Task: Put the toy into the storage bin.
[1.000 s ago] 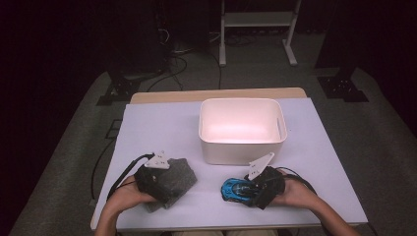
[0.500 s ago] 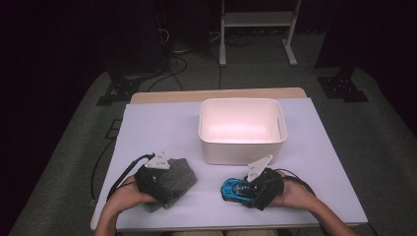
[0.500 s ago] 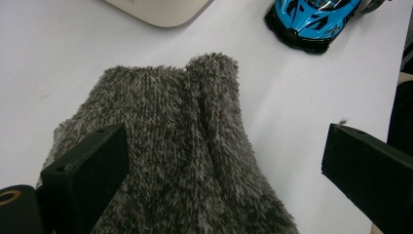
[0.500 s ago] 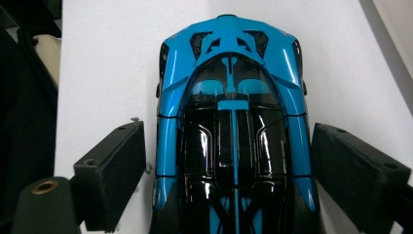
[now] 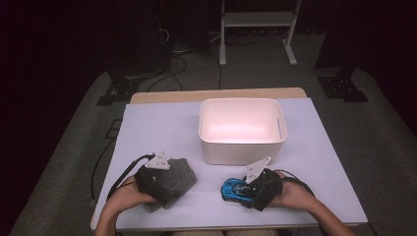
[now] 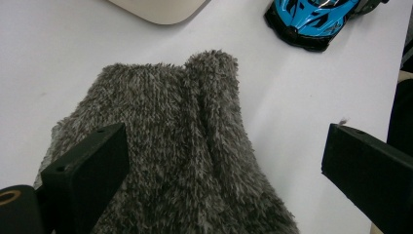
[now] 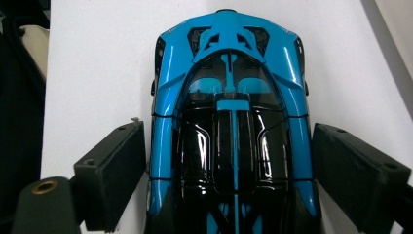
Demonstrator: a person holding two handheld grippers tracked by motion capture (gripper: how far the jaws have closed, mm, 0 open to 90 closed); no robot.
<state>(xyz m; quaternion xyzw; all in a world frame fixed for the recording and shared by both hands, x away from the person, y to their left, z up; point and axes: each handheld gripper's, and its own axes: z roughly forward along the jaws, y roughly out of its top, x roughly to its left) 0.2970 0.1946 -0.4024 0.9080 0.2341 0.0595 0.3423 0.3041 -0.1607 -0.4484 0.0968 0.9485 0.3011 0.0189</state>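
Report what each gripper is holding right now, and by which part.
Nothing is clamped yet. The right gripper straddles the blue toy car at its sides, jaws open with gaps. The left gripper hangs open over the grey fuzzy cloth.

You have no readable text, label, brand, number or sign anywhere here. The grey three-cornered plates on top of your left gripper (image 5: 158,161) and right gripper (image 5: 257,169) carry a few small dark marks in the high view, but they are too small to make out. The blue toy car (image 7: 230,126) shows only black and blue bodywork, with no lettering or badge.
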